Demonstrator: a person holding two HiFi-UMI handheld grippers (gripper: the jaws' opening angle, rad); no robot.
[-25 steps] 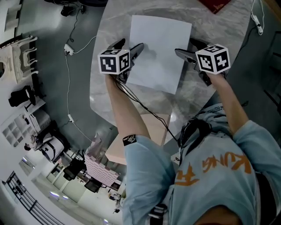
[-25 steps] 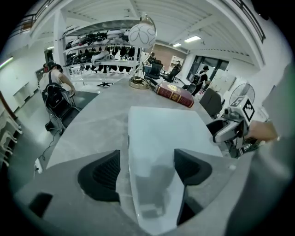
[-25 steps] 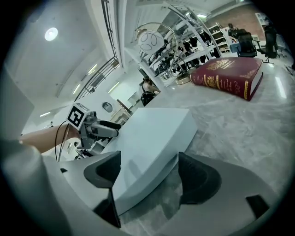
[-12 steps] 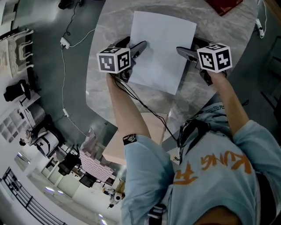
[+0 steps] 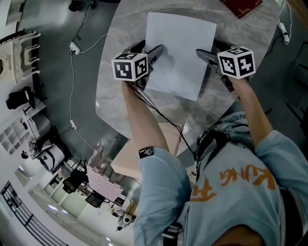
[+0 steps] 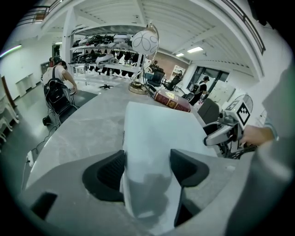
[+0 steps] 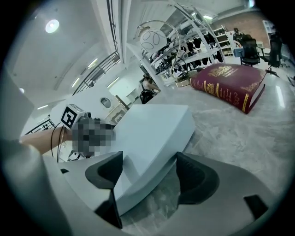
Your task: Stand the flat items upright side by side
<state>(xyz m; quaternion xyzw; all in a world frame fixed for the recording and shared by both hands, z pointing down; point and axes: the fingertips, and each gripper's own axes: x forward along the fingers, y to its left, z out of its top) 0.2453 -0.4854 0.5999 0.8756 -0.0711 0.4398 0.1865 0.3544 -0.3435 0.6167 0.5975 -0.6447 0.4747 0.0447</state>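
Left gripper: left gripper (image 6: 147,171) jaws had just been closing. They stood partly spread with both pads against the near end of the white slab (image 6: 152,133), pinching it.
Left gripper, head view: at the slab's left edge, left of centre. Its grey finger was over the top face and its dark finger was off the side.
Right gripper: right gripper (image 7: 150,179) jaws had just been closing but were still wide. The slab was between them, with the left pad at its top face. The right pad stood clear, with a strip of table (image 7: 216,133) in the gap, so no pinch.
Slab: upper centre of the head view, on the marble table between the two grippers. Could not tell whether it lay fully flat or had one edge lifted.
Red book (image 5: 240,5): top right corner of the head view, lying flat, well apart from the slab.
Only head view: left cube (image 5: 130,67), right cube (image 5: 236,62), forearms (image 5: 144,120), the slab's full outline, and a cable (image 5: 77,81) on the floor at upper left.
Only left gripper view: globe lamp (image 6: 144,41) at top centre beyond the red book, and a person (image 6: 57,80) at upper left. The right gripper showed at right centre.
Only right gripper view: the slab's thick side edge and the gilt print on the red book's cover. The left cube showed at left centre.
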